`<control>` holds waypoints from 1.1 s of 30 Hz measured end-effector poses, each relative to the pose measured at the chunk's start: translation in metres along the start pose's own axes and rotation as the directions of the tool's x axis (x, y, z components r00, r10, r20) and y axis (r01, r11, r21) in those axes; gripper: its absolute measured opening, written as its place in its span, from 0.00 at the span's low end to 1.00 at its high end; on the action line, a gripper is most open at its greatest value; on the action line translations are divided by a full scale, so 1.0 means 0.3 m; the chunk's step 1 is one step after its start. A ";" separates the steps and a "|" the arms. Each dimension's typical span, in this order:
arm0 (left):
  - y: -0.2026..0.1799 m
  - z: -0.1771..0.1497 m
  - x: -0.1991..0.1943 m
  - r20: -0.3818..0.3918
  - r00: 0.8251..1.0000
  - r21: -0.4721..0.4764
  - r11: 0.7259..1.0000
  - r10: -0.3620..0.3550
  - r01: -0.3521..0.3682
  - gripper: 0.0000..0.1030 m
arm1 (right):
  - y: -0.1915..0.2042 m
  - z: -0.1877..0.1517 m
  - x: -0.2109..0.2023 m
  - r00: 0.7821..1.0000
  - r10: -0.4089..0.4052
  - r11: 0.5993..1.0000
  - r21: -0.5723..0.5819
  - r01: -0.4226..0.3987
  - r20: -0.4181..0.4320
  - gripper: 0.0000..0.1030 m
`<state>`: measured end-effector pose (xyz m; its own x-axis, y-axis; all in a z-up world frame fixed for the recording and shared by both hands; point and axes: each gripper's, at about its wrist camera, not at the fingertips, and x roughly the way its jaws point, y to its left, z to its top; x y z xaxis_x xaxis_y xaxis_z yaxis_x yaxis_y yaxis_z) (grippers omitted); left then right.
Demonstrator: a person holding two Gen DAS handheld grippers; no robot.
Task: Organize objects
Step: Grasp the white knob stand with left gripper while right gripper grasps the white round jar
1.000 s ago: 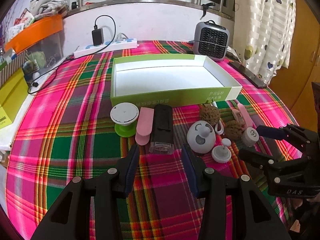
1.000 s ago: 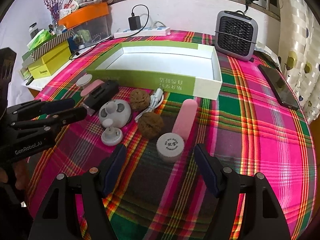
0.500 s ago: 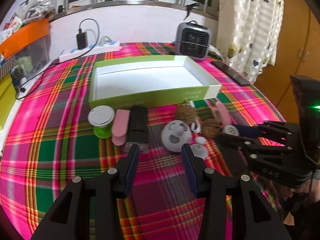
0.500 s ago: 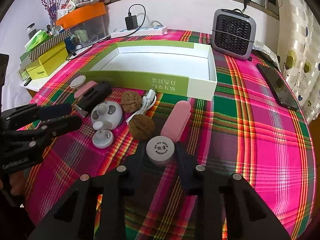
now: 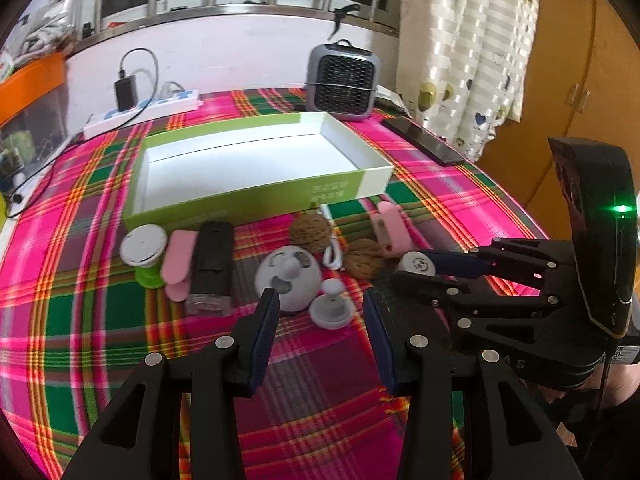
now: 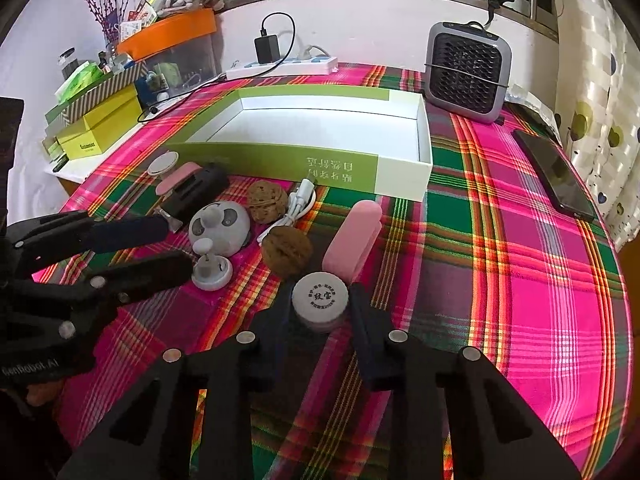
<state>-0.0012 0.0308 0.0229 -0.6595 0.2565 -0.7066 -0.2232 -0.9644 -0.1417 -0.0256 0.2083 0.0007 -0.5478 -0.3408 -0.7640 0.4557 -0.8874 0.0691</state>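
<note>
My right gripper (image 6: 318, 308) is shut on a small round white jar (image 6: 319, 299) that rests on the plaid cloth; it also shows in the left wrist view (image 5: 418, 264). My left gripper (image 5: 318, 312) is open and empty, just short of a small grey disc with a knob (image 5: 331, 310) and a round grey toy (image 5: 289, 278). Two walnuts (image 6: 286, 251) (image 6: 267, 201), a white cable (image 6: 298, 204), a pink case (image 6: 354, 242), a black case (image 5: 212, 266) and a white-topped green spool (image 5: 143, 245) lie before an empty green-and-white box (image 6: 332, 168).
A grey fan heater (image 6: 468, 70) stands behind the box at the back right. A black phone (image 6: 554, 172) lies near the table's right edge. A power strip with charger (image 6: 280, 65) lies at the back. Yellow boxes and an orange-lidded bin (image 6: 168, 36) stand at the left.
My right gripper moved forward and closed around the white jar. My left gripper drifted right, from in front of the black case to in front of the grey disc.
</note>
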 end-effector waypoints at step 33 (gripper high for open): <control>-0.052 0.023 0.047 -0.011 0.999 0.040 0.999 0.036 -0.036 0.12 | -0.028 -0.023 -0.052 0.999 0.005 1.000 0.016 -0.006 0.037 0.28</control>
<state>-0.0120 0.0500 0.0199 -0.6592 0.2208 -0.7188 -0.2282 -0.9696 -0.0886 -0.0162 0.2232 0.0076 -0.5710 -0.3567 -0.7394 0.4473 -0.8904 0.0841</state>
